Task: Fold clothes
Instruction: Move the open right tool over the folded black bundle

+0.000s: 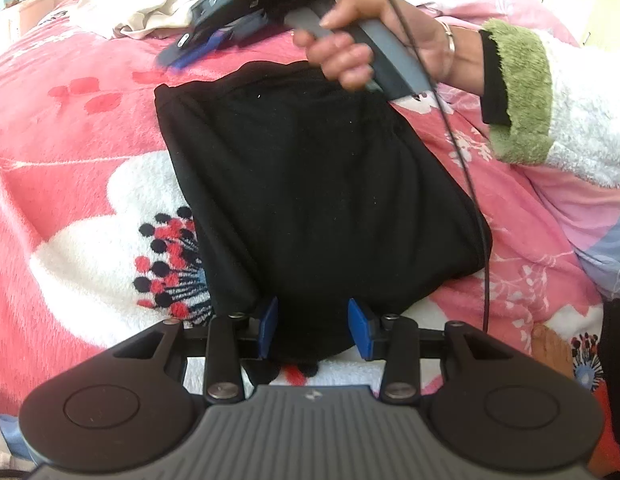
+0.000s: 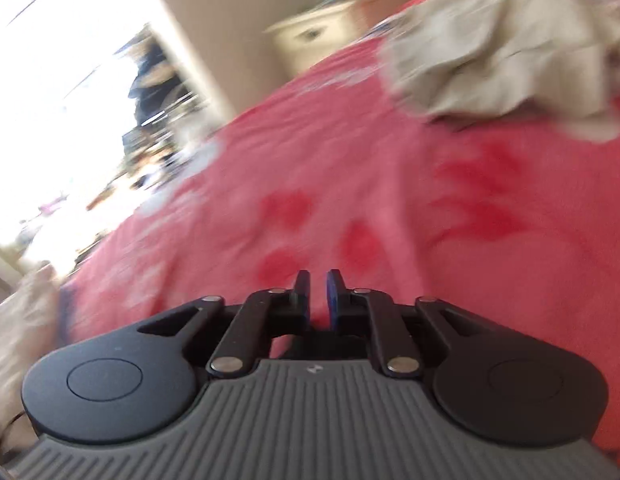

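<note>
A folded black garment [image 1: 310, 200] lies on the pink floral bed [image 1: 69, 128]. The left hand-held gripper [image 1: 313, 326] is spread wide around its near edge. The right hand-held gripper [image 2: 318, 298] is nearly closed, holding nothing, near a beige garment [image 2: 506, 48].

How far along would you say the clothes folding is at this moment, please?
Done: the black garment lies folded into a compact rectangle on the pink blanket. In hand: the left gripper has its jaws open around the garment's near edge; the right gripper holds nothing, jaws nearly closed above the blanket. Left: the beige clothes remain crumpled at the far side.
</note>
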Demonstrator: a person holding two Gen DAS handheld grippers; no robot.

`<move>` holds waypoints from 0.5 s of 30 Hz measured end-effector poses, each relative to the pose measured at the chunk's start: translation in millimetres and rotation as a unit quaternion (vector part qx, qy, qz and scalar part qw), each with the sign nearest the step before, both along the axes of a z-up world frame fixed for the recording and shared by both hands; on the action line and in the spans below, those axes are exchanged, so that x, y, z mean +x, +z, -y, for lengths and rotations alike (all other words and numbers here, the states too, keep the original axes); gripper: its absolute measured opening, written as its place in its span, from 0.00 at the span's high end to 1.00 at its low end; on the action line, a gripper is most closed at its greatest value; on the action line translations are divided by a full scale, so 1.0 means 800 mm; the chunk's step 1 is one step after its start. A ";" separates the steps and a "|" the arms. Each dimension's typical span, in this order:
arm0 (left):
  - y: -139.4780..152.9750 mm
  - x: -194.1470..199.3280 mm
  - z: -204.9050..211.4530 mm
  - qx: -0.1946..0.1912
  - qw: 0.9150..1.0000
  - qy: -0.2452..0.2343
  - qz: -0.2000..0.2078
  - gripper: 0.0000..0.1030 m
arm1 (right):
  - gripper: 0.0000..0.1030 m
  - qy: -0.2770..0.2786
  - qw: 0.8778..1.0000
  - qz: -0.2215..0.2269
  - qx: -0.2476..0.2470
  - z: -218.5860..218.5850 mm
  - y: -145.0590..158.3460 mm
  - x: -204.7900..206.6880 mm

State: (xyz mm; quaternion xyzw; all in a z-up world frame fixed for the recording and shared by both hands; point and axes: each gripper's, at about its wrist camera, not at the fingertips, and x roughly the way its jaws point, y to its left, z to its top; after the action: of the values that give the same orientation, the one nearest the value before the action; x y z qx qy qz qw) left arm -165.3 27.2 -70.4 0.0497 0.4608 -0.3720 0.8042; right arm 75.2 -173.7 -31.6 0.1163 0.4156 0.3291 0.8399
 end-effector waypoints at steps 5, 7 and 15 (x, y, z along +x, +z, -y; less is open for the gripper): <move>0.004 0.008 0.003 0.013 1.000 0.000 -0.018 0.60 | 0.89 -0.015 0.998 -0.057 -0.019 -0.021 -0.043 0.012; 0.007 0.011 0.007 0.023 0.999 -0.001 -0.027 0.60 | 0.82 -0.116 0.992 -0.042 0.010 0.016 -0.020 0.014; 0.016 0.010 0.010 0.043 0.998 0.027 -0.021 0.57 | 0.78 0.019 0.996 -0.081 0.013 0.018 0.006 -0.044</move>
State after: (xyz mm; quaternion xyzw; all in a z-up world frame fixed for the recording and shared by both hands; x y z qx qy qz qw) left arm -157.1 18.8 -57.7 0.0638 0.4944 -0.3306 0.8013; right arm 40.0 -187.8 -27.1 0.1456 0.4798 0.3397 0.7958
